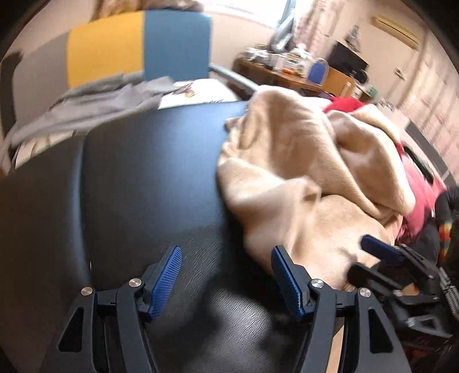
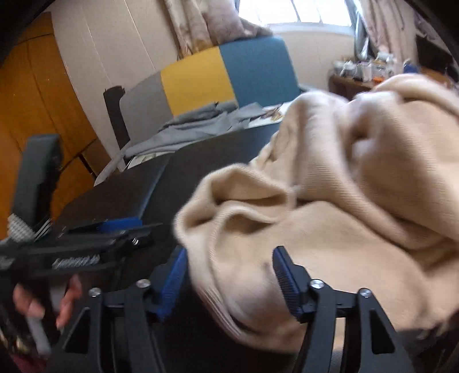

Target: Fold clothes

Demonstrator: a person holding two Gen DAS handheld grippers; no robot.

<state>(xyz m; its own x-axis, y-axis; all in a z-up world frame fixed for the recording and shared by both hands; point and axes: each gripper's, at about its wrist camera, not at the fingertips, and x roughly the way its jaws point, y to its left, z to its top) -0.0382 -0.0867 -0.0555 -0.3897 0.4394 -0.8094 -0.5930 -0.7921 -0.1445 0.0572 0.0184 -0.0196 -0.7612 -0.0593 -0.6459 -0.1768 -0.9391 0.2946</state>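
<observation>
While the beige sweater (image 2: 330,200) lies bunched on the black table (image 1: 149,178), your left gripper (image 1: 226,279) stands spread over bare table and your right gripper (image 2: 229,279) spread around its ribbed hem (image 2: 218,310). It looks soft and floppy; pinch that hem.

Home bedroom: curtains (image 2: 200,23), cluttered desk (image 1: 287,71)

Beige knit sweater (image 2: 330,200) crumpled, heaped on black surface (image 1: 149,178).

A black padded surface (image 1: 149,172) carries a crumpled beige garment (image 1: 301,172) on its right part.
</observation>
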